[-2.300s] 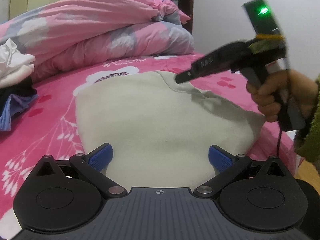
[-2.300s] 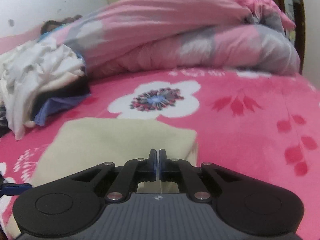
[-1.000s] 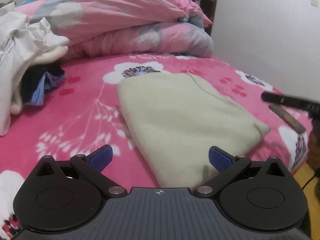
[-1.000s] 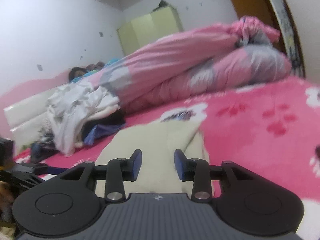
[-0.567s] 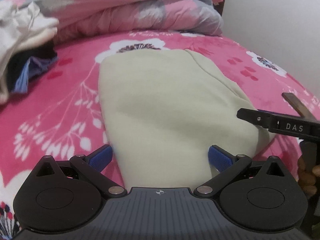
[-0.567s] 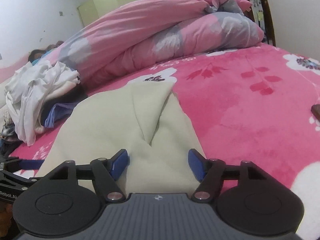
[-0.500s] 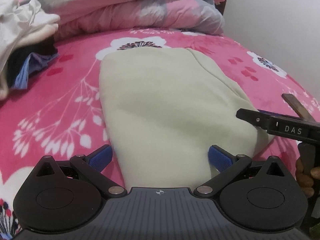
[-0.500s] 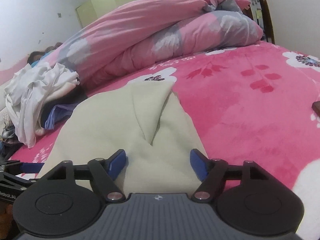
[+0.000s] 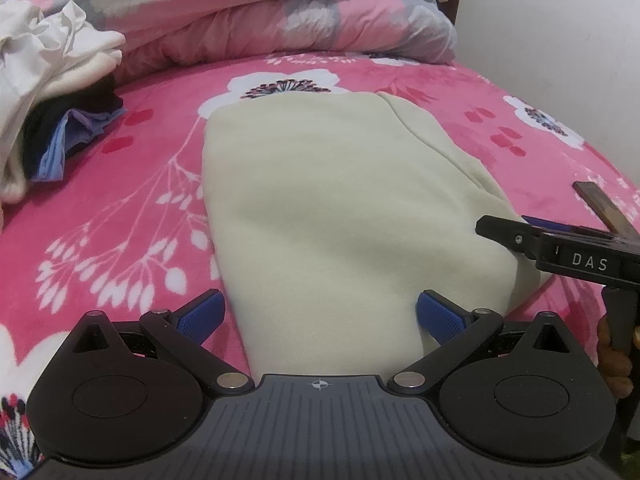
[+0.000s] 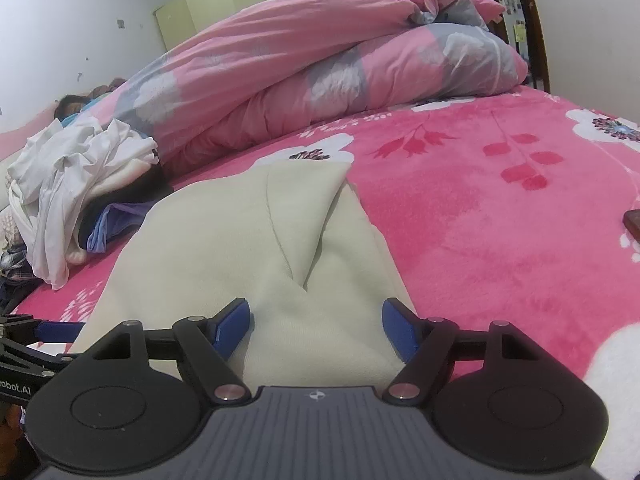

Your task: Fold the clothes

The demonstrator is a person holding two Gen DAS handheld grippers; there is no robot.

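- The cream folded garment [image 9: 344, 208] lay flat on the bed's pink floral blanket [image 9: 120, 216], filling the centre of the left wrist view and the lower centre of the right wrist view [image 10: 248, 240].
- A folded-over flap [image 10: 304, 216] lay on top of the garment, its point toward the lower centre of the right wrist frame.
- The left hand-held gripper [image 9: 320, 314] stood wide open at the bottom of its frame, with the near edge of the garment between the blue pads [image 9: 202, 312]. The pads were not pressing on the cloth.
- The right hand-held gripper [image 10: 316, 326] had just been opening and now stood spread, the garment's near end between its pads [image 10: 234, 326] but not clamped.
- That right hand-held gripper also showed at the right edge of the left wrist view [image 9: 560, 248], just beside the garment's right corner, with fingers of the holding hand [image 9: 612, 354] below it.
- A heap of unfolded clothes [image 10: 76, 188] sat at the left of the frame, apart from the garment.
- A rolled pink and grey duvet [image 10: 328, 64] lay across the upper part of the frame.
- A dark flat object [image 9: 600, 206] lay on the blanket at the right edge; its identity could not be determined.
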